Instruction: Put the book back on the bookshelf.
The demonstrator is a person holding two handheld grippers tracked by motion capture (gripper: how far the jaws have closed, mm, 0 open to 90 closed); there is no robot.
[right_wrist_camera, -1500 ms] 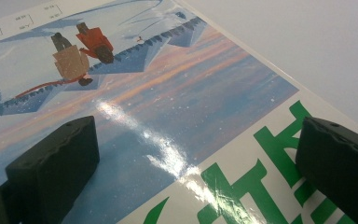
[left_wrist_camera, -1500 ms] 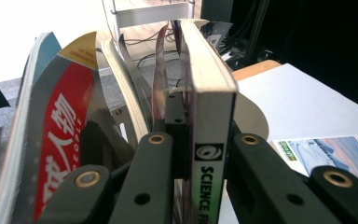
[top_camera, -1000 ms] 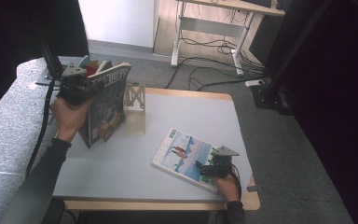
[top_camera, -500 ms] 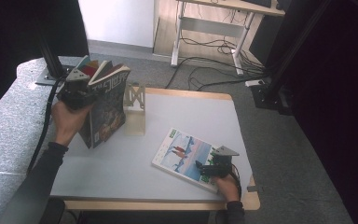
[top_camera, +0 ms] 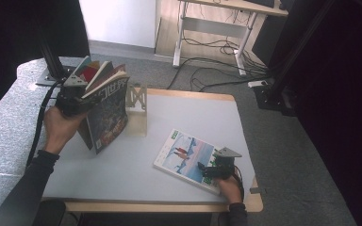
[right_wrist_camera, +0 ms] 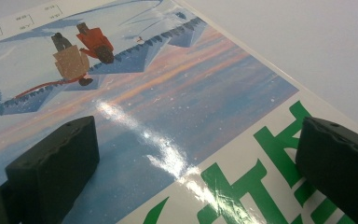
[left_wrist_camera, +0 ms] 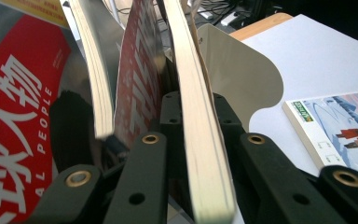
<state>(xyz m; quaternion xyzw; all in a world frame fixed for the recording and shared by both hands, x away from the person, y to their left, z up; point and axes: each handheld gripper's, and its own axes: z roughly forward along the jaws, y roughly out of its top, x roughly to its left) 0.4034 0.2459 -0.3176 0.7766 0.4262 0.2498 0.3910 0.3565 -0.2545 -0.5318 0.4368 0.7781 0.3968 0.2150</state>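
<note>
The left gripper point(top_camera: 78, 96) pinches one magazine point(left_wrist_camera: 200, 140) from the upright stack point(top_camera: 104, 110), its jaws having just eased apart slightly, steadying the stack against the bookend point(top_camera: 136, 106) at the counter's point(top_camera: 122, 179) ten o'clock. At five o'clock, the right gripper point(top_camera: 203, 170) hovers with jaws wide apart over the flat magazine point(top_camera: 185, 153), apparently ready to lift it.

A: The flat magazine point(top_camera: 185, 156), lower centre of the high view?
B: Pale blue cover, white border, green lettering, two small figures in orange-red and tan.
A: And the upright magazines point(top_camera: 104, 110) at the upper left?
B: The front one has a dark cover with white characters; the left gripper view shows a red cover point(left_wrist_camera: 16, 116) with white characters beside it.
A: The table point(top_camera: 122, 188)?
B: White top, light wood edge. The bookend point(top_camera: 136, 110) is beige, the right gripper point(top_camera: 211, 170) black.
</note>
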